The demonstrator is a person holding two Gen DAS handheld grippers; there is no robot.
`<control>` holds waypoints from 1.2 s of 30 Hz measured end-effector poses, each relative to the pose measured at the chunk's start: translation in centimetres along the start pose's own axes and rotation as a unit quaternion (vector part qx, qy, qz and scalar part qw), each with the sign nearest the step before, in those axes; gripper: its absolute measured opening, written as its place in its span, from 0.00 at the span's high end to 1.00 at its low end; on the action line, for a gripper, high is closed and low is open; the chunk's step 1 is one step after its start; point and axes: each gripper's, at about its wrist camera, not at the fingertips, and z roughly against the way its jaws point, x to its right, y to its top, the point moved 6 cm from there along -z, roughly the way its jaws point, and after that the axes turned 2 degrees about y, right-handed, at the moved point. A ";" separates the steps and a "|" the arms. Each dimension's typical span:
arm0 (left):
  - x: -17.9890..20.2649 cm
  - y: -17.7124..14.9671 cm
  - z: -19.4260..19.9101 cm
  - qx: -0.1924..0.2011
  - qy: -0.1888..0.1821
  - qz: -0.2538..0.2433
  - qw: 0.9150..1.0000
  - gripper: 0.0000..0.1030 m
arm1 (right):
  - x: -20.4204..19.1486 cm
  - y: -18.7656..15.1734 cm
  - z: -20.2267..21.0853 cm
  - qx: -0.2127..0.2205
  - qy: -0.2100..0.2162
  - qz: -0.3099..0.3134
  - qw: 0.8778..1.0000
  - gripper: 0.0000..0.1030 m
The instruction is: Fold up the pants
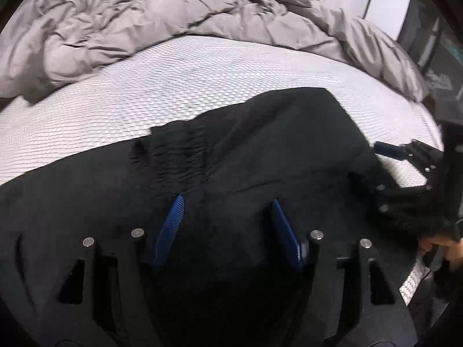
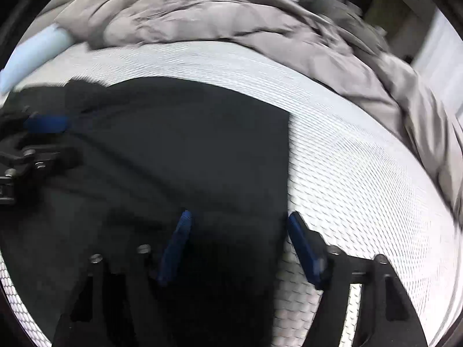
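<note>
Black pants (image 1: 246, 150) lie flat on the white textured mattress (image 1: 173, 86), with a gathered elastic waistband (image 1: 173, 153) near the middle. My left gripper (image 1: 227, 202) is open just above the pants, its blue fingers spread over the fabric. My right gripper (image 2: 238, 217) is open over the right edge of the pants (image 2: 188, 133); one finger is over the cloth, the other over the mattress (image 2: 347, 159). The right gripper also shows at the right of the left wrist view (image 1: 405, 159), and the left gripper at the left of the right wrist view (image 2: 43, 133).
A rumpled grey duvet (image 1: 144, 20) is bunched along the far side of the bed, also in the right wrist view (image 2: 231, 17). A pale blue pillow (image 2: 31, 57) lies at the far left. Dark furniture (image 1: 434, 57) stands at the right beyond the bed.
</note>
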 end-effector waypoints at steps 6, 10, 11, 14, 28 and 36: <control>0.3 1.1 5.4 0.087 -0.017 0.014 0.996 0.43 | -1.6 1.0 3.8 0.049 0.078 -0.017 0.996 0.36; 1.2 3.4 1.7 0.055 -0.040 0.019 0.998 0.43 | -4.6 3.6 2.8 0.052 0.115 -0.014 0.992 0.36; 1.0 3.5 0.1 0.032 -0.049 0.029 0.998 0.45 | -5.1 3.8 1.7 0.041 0.118 -0.019 0.992 0.37; -0.8 3.4 -2.8 0.002 -0.051 0.054 0.997 0.65 | -6.2 4.1 -2.1 -0.004 0.098 -0.015 0.995 0.39; 2.6 -4.4 5.8 0.024 -0.057 -0.040 0.997 0.39 | -0.3 -0.3 4.9 0.031 0.108 -0.042 0.993 0.39; 3.4 -8.0 5.5 -0.004 -0.016 -0.093 0.996 0.38 | 0.5 -8.5 6.2 -0.036 0.195 0.029 0.980 0.36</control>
